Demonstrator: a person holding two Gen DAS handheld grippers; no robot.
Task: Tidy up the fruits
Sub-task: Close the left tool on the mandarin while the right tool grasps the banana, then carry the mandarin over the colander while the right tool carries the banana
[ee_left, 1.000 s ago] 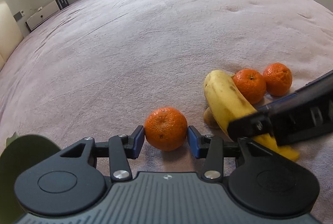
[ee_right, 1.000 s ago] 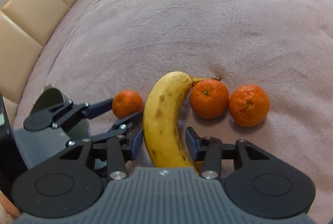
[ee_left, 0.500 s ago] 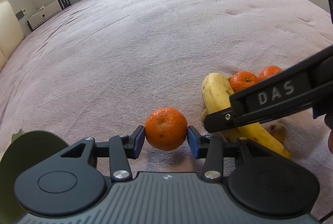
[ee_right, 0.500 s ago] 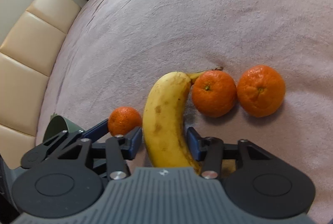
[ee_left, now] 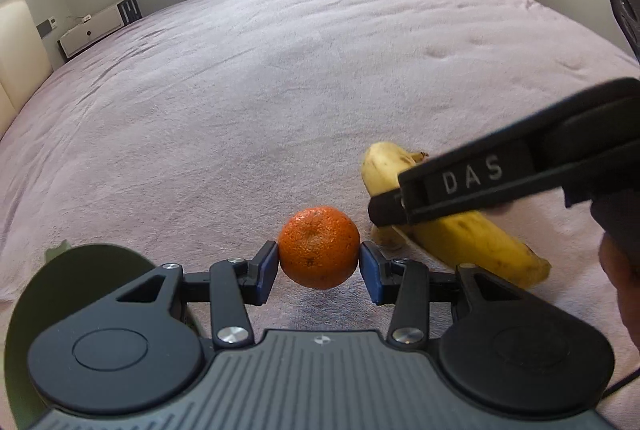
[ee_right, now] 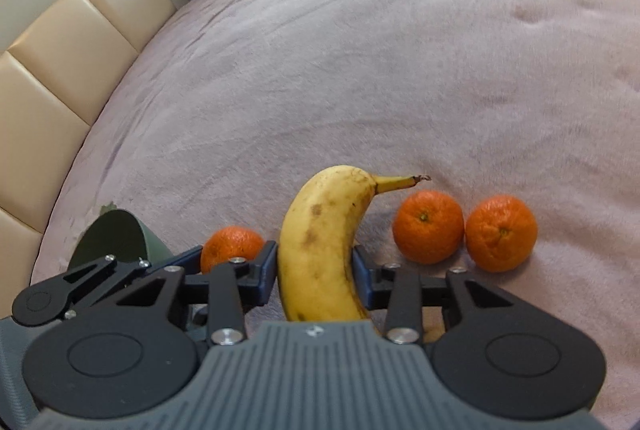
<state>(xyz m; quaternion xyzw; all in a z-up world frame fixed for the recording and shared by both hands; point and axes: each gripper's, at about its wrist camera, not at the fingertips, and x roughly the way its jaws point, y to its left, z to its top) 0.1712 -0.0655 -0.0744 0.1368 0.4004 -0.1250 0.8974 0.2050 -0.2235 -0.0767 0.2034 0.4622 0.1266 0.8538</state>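
Note:
My left gripper (ee_left: 319,266) is shut on a mandarin (ee_left: 319,248) and holds it just above the pink blanket. My right gripper (ee_right: 315,268) is shut on a yellow banana (ee_right: 320,246) and has it lifted off the blanket. The banana (ee_left: 460,230) also shows in the left wrist view, partly behind the right gripper's finger. The held mandarin (ee_right: 231,246) shows at the left in the right wrist view. Two more mandarins (ee_right: 428,226) (ee_right: 501,233) lie side by side on the blanket to the right of the banana.
A dark green bowl (ee_left: 60,294) sits at the lower left, also in the right wrist view (ee_right: 114,238). A small brownish fruit (ee_left: 384,238) lies under the banana. The pink blanket (ee_left: 280,78) spreads far ahead. A beige headboard (ee_right: 60,78) stands at the left.
Both grippers have risen with their fruit. The banana has come up off the blanket and away from the two mandarins. The left gripper keeps its mandarin.

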